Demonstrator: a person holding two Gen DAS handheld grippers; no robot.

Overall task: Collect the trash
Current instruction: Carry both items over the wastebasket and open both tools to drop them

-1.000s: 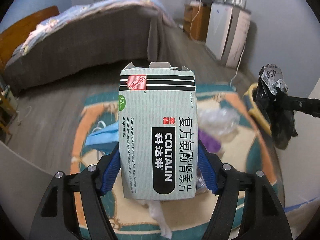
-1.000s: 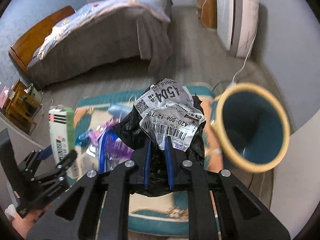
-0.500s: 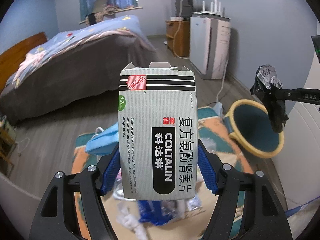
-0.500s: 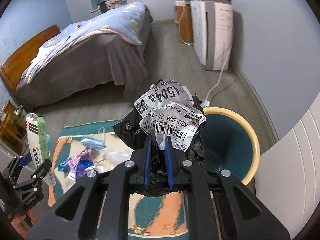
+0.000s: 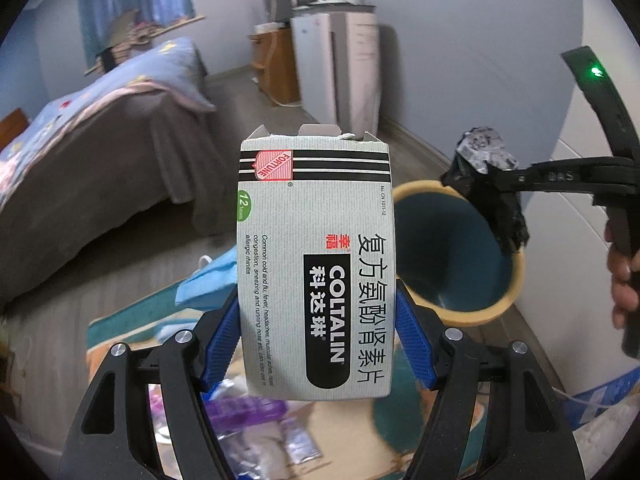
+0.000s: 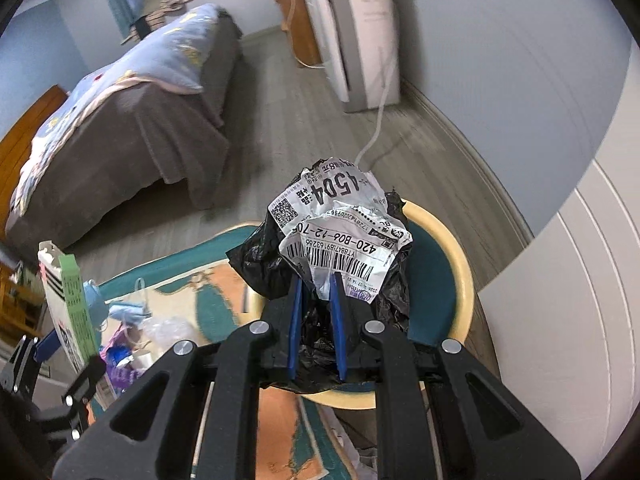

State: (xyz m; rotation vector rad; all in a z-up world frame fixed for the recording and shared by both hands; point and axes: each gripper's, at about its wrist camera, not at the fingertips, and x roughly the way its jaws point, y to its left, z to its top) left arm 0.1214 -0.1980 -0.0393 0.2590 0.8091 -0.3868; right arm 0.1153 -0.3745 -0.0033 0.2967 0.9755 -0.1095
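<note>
My left gripper point(image 5: 316, 344) is shut on a grey Coltalin medicine box point(image 5: 314, 264) and holds it upright in the air, left of the bin. The box also shows at the left of the right wrist view point(image 6: 68, 312). My right gripper point(image 6: 316, 332) is shut on a crumpled black plastic bag with a white shipping label point(image 6: 340, 232). It holds the bag right over the mouth of a teal bin with a yellow rim point(image 6: 460, 272). In the left wrist view the bag point(image 5: 492, 196) hangs over the bin's far rim point(image 5: 472, 316).
More trash lies on the patterned rug point(image 6: 208, 292): a blue face mask point(image 6: 128, 312), purple wrappers point(image 5: 248, 408) and clear plastic. A bed point(image 6: 120, 120) stands at the back left, a white appliance point(image 6: 352, 28) with a cord by the wall, and a white panel point(image 6: 580, 300) at the right.
Both grippers rose and swung right toward the bin. The bag now hangs over the bin's mouth, and the box has come closer to the bin. Both grips are unchanged.
</note>
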